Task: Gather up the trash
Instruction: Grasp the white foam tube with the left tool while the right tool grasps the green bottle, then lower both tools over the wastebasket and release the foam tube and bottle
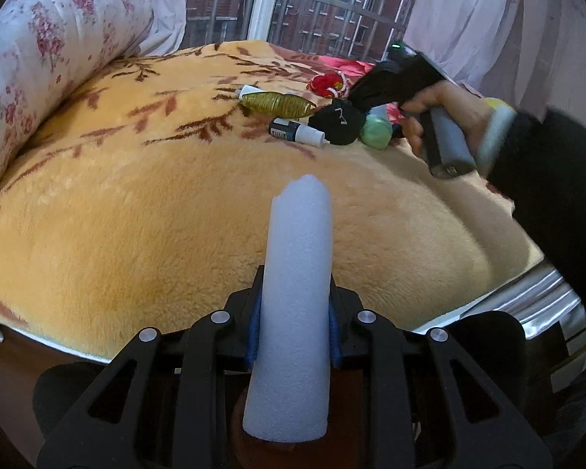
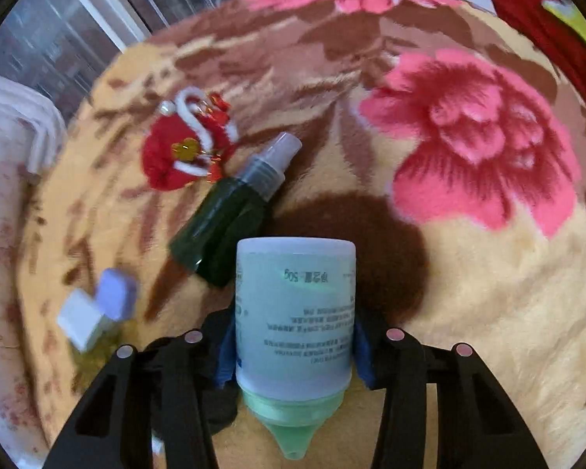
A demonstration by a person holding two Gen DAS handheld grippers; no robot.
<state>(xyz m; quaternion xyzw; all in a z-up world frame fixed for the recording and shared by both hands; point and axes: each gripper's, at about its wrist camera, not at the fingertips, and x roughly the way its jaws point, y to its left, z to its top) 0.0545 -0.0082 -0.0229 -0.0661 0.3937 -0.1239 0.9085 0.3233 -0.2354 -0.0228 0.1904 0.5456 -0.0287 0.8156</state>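
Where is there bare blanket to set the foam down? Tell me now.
The broad orange blanket between the left gripper and the clutter is bare, bordered by the floral pillow. Crowded: the far strip with the gold bottle, spray bottle, black sock and right gripper.

Both hand-held grippers clamped shut, one low and near, one reaching across.

The left hand-held gripper (image 1: pixel 293 312) points forward, its blue-padded fingers (image 1: pixel 256 320) pressed against a white foam tube (image 1: pixel 295 293). The right hand-held gripper (image 2: pixel 295 336) grips a pale green bottle (image 2: pixel 295 312) between its pads; seen from the left wrist, the person's right hand (image 1: pixel 445 117), dark-sleeved, wraps the grey handle, tool angled downward.
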